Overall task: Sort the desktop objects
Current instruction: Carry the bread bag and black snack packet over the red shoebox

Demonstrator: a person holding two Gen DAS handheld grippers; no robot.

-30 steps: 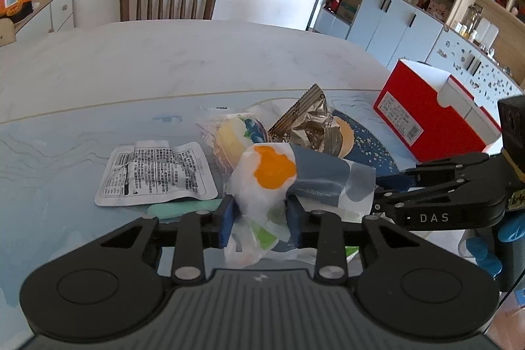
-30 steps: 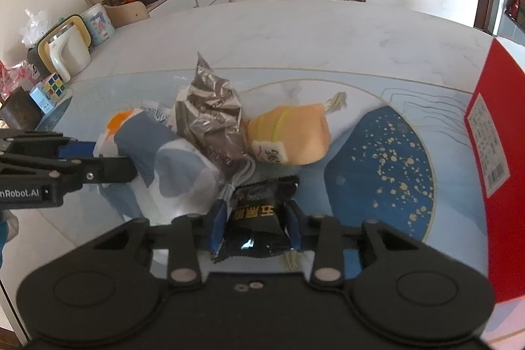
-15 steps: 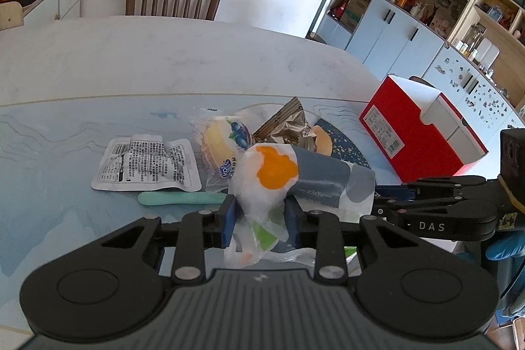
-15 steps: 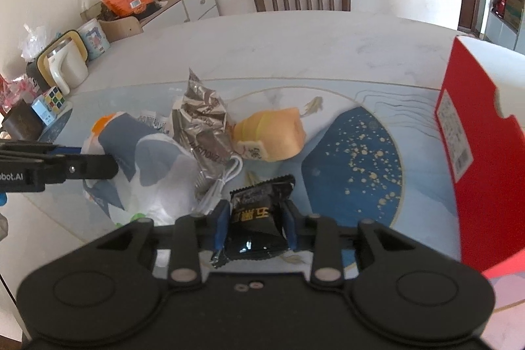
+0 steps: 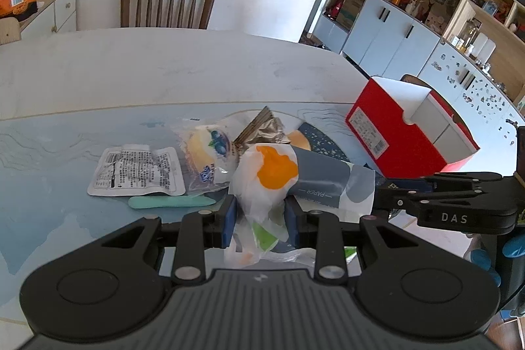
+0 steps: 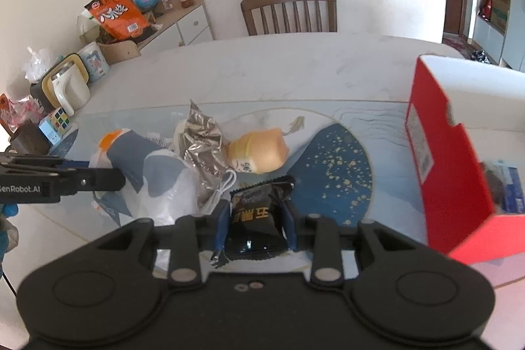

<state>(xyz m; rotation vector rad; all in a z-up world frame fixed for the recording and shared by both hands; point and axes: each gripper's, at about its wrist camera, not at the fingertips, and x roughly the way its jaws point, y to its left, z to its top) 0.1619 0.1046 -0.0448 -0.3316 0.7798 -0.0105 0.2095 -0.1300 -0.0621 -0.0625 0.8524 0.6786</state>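
My left gripper (image 5: 259, 218) is shut on a white plastic bag (image 5: 275, 176) with orange and grey patches, held above the blue mat. The bag also shows in the right wrist view (image 6: 147, 166). My right gripper (image 6: 256, 218) is shut on a black snack packet (image 6: 256, 215) and holds it above the mat. An open red box (image 6: 439, 153) stands right of the black packet; it also shows in the left wrist view (image 5: 393, 140). On the mat lie a silver foil packet (image 6: 203, 140), a wrapped orange bun (image 6: 259, 150), a wrapped blueberry cake (image 5: 210, 153) and a white printed sachet (image 5: 137, 169).
A mint-green stick (image 5: 170, 202) lies in front of the sachet. A white cable (image 6: 223, 189) lies by the foil packet. A wooden chair (image 5: 167, 4) stands at the table's far side. A sideboard with a kettle (image 6: 69, 87) and an orange snack bag (image 6: 115, 13) is on the left.
Both grippers have lifted and pulled back with their loads. The right gripper has moved to the right, so the red box now looms closer in its view.
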